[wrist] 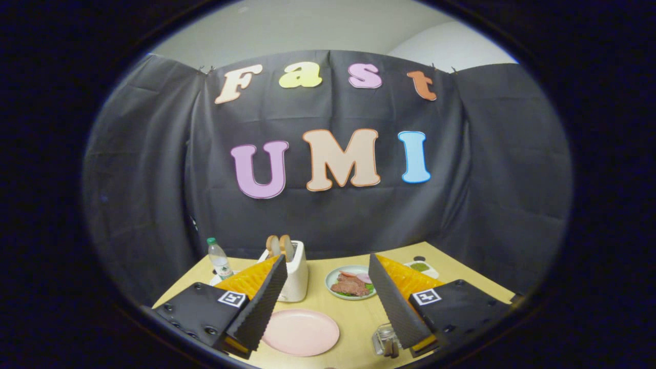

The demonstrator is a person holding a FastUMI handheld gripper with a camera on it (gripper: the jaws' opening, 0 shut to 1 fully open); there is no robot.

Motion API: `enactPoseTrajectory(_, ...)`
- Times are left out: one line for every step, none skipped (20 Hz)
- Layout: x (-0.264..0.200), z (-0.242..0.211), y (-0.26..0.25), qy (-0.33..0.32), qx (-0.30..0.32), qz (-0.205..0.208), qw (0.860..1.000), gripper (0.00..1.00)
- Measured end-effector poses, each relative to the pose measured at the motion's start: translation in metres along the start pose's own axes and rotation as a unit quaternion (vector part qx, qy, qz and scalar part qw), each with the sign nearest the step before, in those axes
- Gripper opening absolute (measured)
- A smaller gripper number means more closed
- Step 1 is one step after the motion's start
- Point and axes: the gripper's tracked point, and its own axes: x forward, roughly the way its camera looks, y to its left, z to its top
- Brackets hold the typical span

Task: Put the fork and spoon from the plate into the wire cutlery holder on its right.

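Fingers of the gripper (326, 261) stand wide apart over the table (359, 318), holding nothing. The pink plate (301, 332) lies bare between them. The wire cutlery holder (385, 341), just right of it against the right finger, holds brownish pieces, probably the fork and spoon but too small to tell. If so, only withdrawal remains. A toaster (294, 277) crowds the far left, with open room in the middle.

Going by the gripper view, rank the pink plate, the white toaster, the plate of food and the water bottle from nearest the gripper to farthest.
The gripper is open, holding nothing.
1. Pink plate: between the fingers, lowest on the table.
2. White toaster: just beyond it, beside the left finger, bread in its slots.
3. Plate of food: about level with the toaster, too close to call.
4. Water bottle: farthest, beyond the left finger.
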Motion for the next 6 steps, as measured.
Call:
enactPoseTrajectory(-0.0020, -0.0010, -0.0019, -0.001, 0.003, -0.001, 1.000, 1.00)
enactPoseTrajectory(-0.0035, -0.0020, -0.0041, 0.000, 0.006, -0.003, 1.000, 1.00)
enactPoseTrajectory(-0.0060, -0.0034, -0.0048, 0.001, 0.009, -0.003, 1.000, 1.00)
enactPoseTrajectory(-0.0074, -0.0051, -0.0061, 0.005, 0.009, -0.005, 1.000, 1.00)
enactPoseTrajectory(-0.0092, -0.0078, -0.0077, 0.007, 0.006, -0.006, 1.000, 1.00)
enactPoseTrajectory(-0.0104, -0.0096, -0.0089, 0.010, 0.001, -0.007, 1.000, 1.00)
